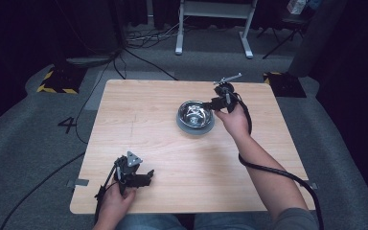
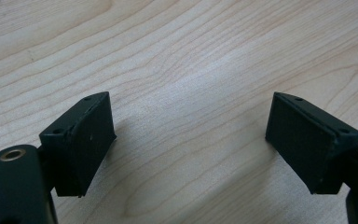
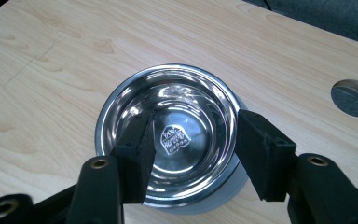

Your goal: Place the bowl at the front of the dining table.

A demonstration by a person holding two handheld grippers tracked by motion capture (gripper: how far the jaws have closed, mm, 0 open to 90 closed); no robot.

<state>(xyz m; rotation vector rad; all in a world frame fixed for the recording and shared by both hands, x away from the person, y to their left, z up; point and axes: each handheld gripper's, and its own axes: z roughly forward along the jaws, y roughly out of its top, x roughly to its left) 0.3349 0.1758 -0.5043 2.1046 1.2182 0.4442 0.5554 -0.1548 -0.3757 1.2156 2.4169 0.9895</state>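
I see my right gripper reaching out over the near-right rim of the steel bowl, its fingers partly apart and holding nothing. The bowl sits mid-surface. My left gripper, well short of the bowl, rests low with fingers wide and empty.

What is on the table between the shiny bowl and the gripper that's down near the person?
Nothing: in the high view, only bare wooden table lies between the metal bowl and the left gripper.
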